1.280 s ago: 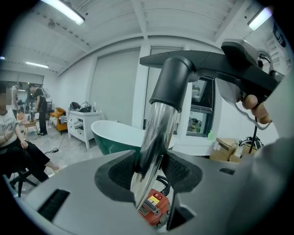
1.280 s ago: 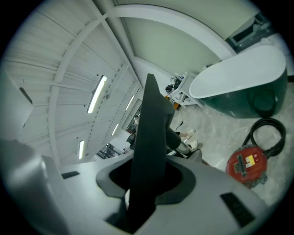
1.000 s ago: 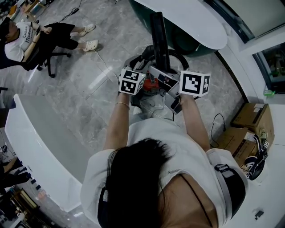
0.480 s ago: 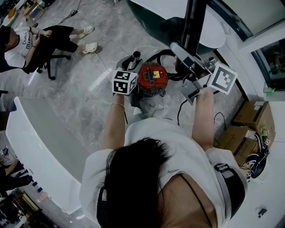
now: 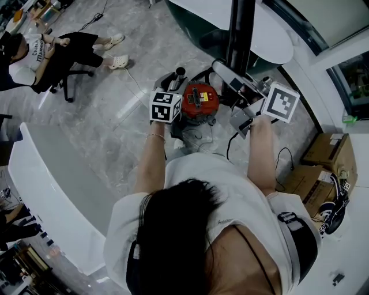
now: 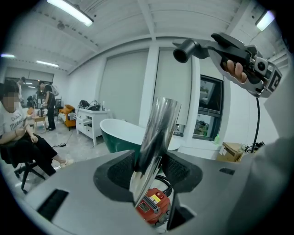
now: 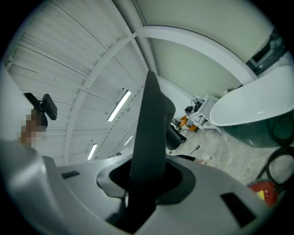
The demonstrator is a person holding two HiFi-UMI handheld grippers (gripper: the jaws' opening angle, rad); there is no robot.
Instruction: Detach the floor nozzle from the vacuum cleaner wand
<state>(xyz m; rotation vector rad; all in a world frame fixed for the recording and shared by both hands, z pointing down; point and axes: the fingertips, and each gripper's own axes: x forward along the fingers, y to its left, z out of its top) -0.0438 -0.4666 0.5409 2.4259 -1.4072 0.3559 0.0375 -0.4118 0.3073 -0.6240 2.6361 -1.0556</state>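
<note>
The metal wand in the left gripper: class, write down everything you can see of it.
The wand is a straight, mirror-bright tube that looks like chromed metal. It stands between the jaws of the left gripper, whose dark pads press on it from both sides. In the left gripper view it leans to the right towards its top. Its upper end is bare, with nothing fitted on it. Its lower part passes out of sight between the jaws, with the red vacuum cleaner below.

1. Ahead of the left gripper (image 6: pixel 152 167), a green bathtub (image 6: pixel 120 137) with a white rim stands before tall windows (image 6: pixel 209 110).
2. To its left are a white dresser (image 6: pixel 92 120) and a seated person (image 6: pixel 18 133).
3. Grey marble floor (image 5: pixel 109 109) below, ceiling strip lights (image 6: pixel 69 11) above.
4. Cardboard boxes (image 6: pixel 232 150) sit to its right.
</note>
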